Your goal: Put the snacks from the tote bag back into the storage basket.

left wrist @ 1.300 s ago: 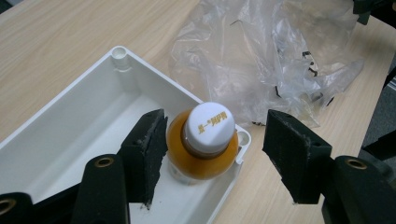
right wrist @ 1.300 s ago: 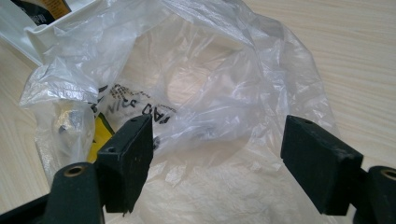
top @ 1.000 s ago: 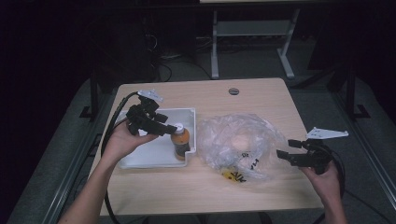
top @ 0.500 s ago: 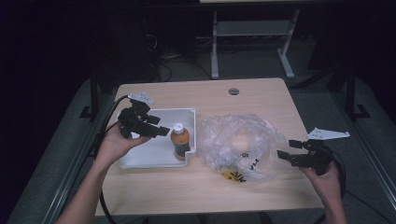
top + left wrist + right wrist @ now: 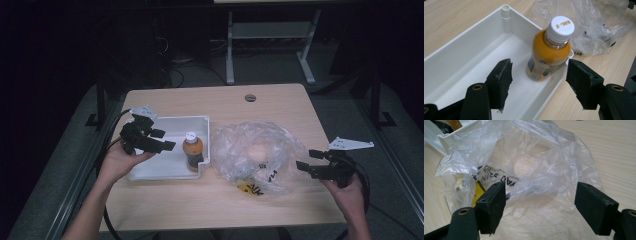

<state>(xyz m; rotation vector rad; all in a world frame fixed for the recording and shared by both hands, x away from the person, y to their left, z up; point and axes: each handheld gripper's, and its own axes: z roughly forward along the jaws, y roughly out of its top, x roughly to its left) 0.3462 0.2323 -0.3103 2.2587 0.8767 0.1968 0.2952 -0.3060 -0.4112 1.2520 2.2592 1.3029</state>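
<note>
The left gripper (image 5: pixel 159 140) hovers over the white tray (image 5: pixel 165 167), its fingers (image 5: pixel 500 83) spread wide and empty, with nothing between them. The orange bottle (image 5: pixel 193 150) stands upright in the tray's right end, close against the wall. It is a tall, narrow, smooth plastic cylinder with a white screw cap; a sideways knock from a finger would likely tip it, and a grip on the rounded shoulder could slip. The tray is hard, glossy moulded plastic and light, so it may slide on the wooden counter (image 5: pixel 280 102) if pushed. Just beside it lies the clear plastic bag (image 5: pixel 257 155), thin, crinkled and floppy, with printed lettering; it can snag or collapse. The right gripper (image 5: pixel 320 167) waits at the bag's right edge, fingers (image 5: pixel 491 206) apart, holding nothing.
</note>
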